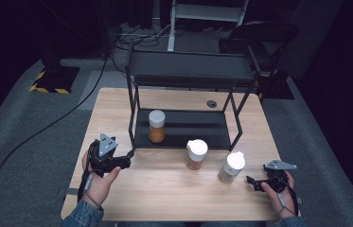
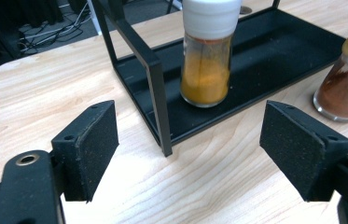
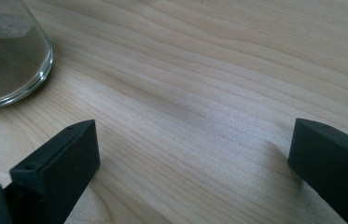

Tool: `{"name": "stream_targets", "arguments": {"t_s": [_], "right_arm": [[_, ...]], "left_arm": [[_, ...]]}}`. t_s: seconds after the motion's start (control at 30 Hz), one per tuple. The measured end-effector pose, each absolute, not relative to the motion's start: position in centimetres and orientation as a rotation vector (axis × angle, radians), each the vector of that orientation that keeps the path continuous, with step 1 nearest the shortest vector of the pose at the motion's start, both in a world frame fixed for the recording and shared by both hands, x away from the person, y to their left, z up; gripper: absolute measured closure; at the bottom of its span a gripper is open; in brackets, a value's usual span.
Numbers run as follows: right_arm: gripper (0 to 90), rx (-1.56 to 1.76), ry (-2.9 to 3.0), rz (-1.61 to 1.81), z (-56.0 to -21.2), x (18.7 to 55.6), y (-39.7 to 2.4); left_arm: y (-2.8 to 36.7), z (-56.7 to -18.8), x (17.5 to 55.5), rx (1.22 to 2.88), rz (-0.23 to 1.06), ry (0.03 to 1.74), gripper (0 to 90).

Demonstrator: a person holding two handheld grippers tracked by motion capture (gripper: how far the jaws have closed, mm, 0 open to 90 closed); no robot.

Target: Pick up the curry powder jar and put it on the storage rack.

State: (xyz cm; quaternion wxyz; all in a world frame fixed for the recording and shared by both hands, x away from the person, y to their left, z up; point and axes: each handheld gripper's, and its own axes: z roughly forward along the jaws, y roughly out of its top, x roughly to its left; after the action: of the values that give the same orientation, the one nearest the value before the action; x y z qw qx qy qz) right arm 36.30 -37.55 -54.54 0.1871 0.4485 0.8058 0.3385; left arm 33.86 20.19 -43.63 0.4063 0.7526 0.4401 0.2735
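While both claws stand spread, left claw faces the orange jar; right claw empty.

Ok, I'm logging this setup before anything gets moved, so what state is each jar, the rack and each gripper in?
Orange spice jar: upright, capped, on the rack's lower shelf.
Red-brown spice jar: upright on the table, flip lid closed.
Pale spice jar: upright on the table, capped.
Rack: standing, top shelf bare.
Left gripper: open, nothing between the jaws.
Right gripper: open, nothing between the jaws, low over the table.
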Motion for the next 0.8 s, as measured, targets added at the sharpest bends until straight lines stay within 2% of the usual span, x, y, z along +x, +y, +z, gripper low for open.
{"name": "stream_targets", "arguments": {"t_s": [0.8], "right_arm": [[1.8, 1.262, 2.268, 0.953, -54.5, 36.3, -37.5]], "left_arm": [[21.1, -48.7, 32.7, 1.952, 0.646, 1.179, 18.6]]}}
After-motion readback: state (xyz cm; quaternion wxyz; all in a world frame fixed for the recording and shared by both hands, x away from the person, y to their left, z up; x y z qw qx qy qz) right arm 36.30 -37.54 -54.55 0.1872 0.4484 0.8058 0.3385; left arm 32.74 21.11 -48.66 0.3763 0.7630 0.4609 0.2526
